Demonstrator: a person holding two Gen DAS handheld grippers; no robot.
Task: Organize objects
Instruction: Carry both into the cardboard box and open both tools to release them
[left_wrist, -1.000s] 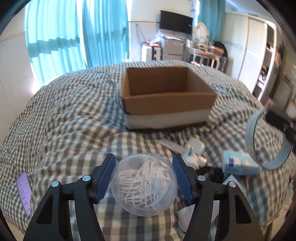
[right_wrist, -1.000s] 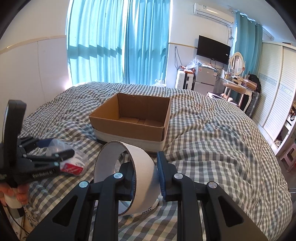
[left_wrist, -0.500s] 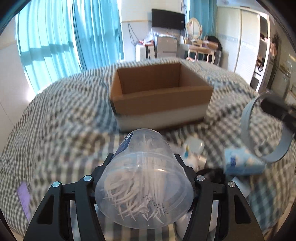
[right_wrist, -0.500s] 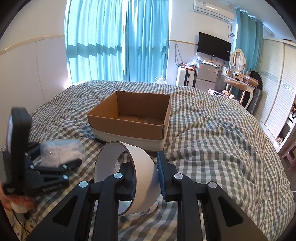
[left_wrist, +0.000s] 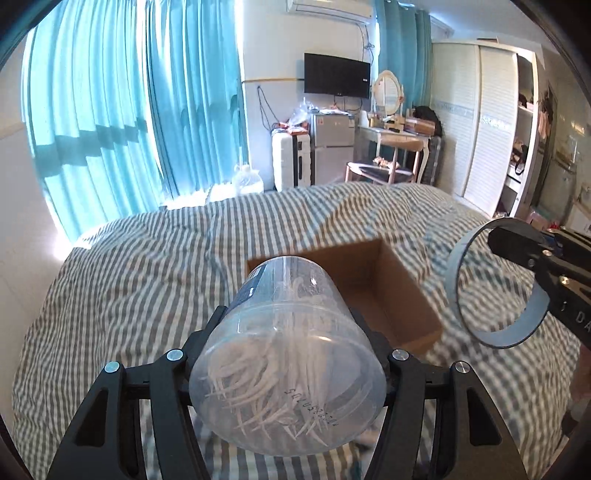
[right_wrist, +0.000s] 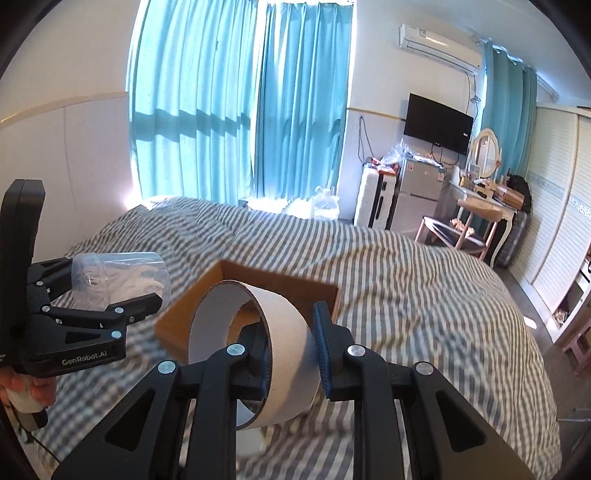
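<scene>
A clear plastic tub of white floss picks (left_wrist: 291, 369) lies on its side, bottom toward the camera, with my left gripper (left_wrist: 290, 321) shut on it. The tub hides the pads. From the right wrist view the same tub (right_wrist: 122, 277) and left gripper (right_wrist: 147, 282) hang at the left, above the bed. My right gripper (right_wrist: 291, 350) is shut on the band of a white tape roll (right_wrist: 284, 332). In the left wrist view that roll (left_wrist: 452, 273) and the right gripper (left_wrist: 498, 240) are at the right. An open cardboard box (left_wrist: 384, 291) sits on the bed just ahead of both; its near left wall (right_wrist: 173, 325) shows beside the roll.
The grey-and-white checked duvet (left_wrist: 147, 277) covers the whole bed. Beyond it are turquoise curtains (left_wrist: 110, 110), a white suitcase (right_wrist: 376, 199), a small fridge, a dressing table with chair (right_wrist: 469, 221) and a wardrobe on the right. A person's hand (right_wrist: 22, 384) grips the left handle.
Both grippers rose and moved forward toward the box with their loads. The tub tipped onto its side in the left jaws. The small items on the bed dropped out of view.
</scene>
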